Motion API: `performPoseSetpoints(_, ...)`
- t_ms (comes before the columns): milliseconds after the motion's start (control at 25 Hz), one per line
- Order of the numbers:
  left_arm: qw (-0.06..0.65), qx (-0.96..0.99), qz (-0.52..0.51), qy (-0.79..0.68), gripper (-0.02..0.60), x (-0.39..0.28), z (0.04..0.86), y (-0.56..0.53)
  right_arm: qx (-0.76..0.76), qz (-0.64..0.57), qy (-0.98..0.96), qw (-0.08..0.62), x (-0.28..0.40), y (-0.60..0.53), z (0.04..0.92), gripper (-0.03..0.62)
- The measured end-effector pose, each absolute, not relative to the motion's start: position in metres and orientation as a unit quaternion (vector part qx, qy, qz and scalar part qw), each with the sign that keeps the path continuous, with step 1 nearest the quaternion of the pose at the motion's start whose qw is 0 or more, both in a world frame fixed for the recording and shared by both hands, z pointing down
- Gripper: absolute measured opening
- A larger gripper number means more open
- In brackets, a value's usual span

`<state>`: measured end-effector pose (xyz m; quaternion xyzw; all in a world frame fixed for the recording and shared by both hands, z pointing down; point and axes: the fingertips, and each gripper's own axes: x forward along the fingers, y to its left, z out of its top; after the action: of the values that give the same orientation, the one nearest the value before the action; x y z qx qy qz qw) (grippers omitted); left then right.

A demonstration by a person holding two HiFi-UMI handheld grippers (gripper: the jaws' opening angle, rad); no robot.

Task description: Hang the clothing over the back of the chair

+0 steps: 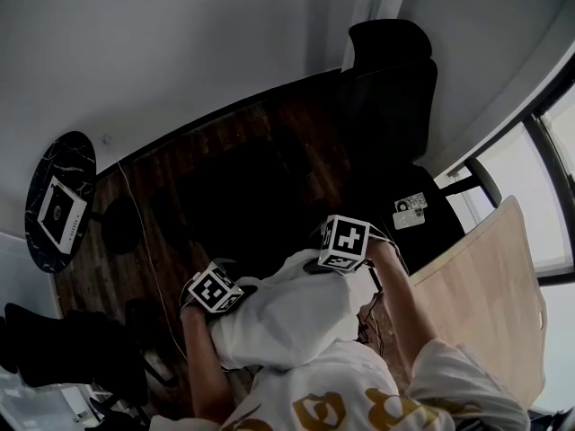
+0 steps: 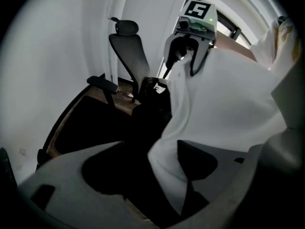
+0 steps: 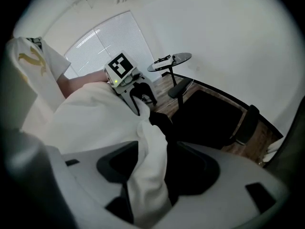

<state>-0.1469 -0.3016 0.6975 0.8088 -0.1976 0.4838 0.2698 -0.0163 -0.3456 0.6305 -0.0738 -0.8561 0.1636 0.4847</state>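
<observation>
A white garment (image 1: 296, 317) lies bunched over a dark edge right in front of me; what bears it is too dark to make out. My left gripper (image 1: 235, 293) and right gripper (image 1: 320, 264) sit at its far corners, a short way apart. In the left gripper view the left gripper (image 2: 152, 175) stands open, a loose fold of the garment (image 2: 224, 104) hanging between its jaws, and the right gripper (image 2: 189, 56) shows beyond. The right gripper (image 3: 157, 175) is open too, with a fold of the garment (image 3: 95, 118) draped between its jaws.
A black office chair (image 1: 391, 70) with headrest and armrests stands by the white wall. A round black side table (image 1: 58, 196) holding a white box is at the left. A light wooden tabletop (image 1: 485, 285) lies at my right, below the window. Wooden floor with a dark patch lies ahead.
</observation>
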Motion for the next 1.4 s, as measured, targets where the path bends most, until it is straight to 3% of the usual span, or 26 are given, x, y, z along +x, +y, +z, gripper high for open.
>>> performPoseSetpoints(40,0.263,0.805,0.488,-0.212,0.344,-0.152,0.698,-0.306,-0.068,0.161,-0.858,0.482,-0.016,-0.347,0.63,0.238)
performPoseSetpoints(400,0.188,0.829,0.403,-0.34,0.345,-0.177,0.641,-0.339,0.09,0.013,-0.886,0.454,-0.011,-0.391,0.59,0.259)
performPoseSetpoints(440,0.174,0.833,0.385,-0.358,0.344,-0.179,0.629,-0.344,0.109,0.001,-0.888,0.446,-0.009,-0.394,0.582,0.243)
performPoseSetpoints(520,0.151,0.836,0.357,-0.389,0.344,-0.184,0.605,-0.349,0.15,-0.035,-0.887,0.435,-0.006,-0.395,0.566,0.101)
performPoseSetpoints(640,0.128,0.831,0.325,-0.433,0.227,-0.198,0.567,-0.346,0.22,-0.09,-0.88,0.412,0.001,-0.393,0.537,0.034)
performPoseSetpoints(720,0.103,0.82,0.308,-0.471,0.131,-0.212,0.543,-0.342,0.259,-0.051,-0.897,0.355,0.003,-0.383,0.513,0.015)
performPoseSetpoints(760,0.09,0.812,0.301,-0.493,0.051,-0.219,0.532,-0.34,0.279,-0.015,-0.907,0.315,0.005,-0.378,0.501,0.014)
performPoseSetpoints(800,0.084,0.805,0.29,-0.511,0.021,-0.225,0.524,-0.337,0.299,0.015,-0.913,0.278,0.006,-0.374,0.489,0.012)
performPoseSetpoints(880,0.094,0.803,0.26,-0.529,0.021,-0.23,0.511,-0.327,0.333,0.036,-0.913,0.234,0.01,-0.364,0.475,0.012)
performPoseSetpoints(1200,0.114,0.806,0.193,-0.547,0.021,-0.223,0.486,-0.264,0.364,0.015,-0.916,0.17,0.0,-0.285,0.441,0.012)
performPoseSetpoints(1400,0.132,0.807,0.107,-0.565,0.021,-0.221,0.466,-0.223,0.319,0.148,-0.936,0.028,-0.015,-0.234,0.422,0.012)
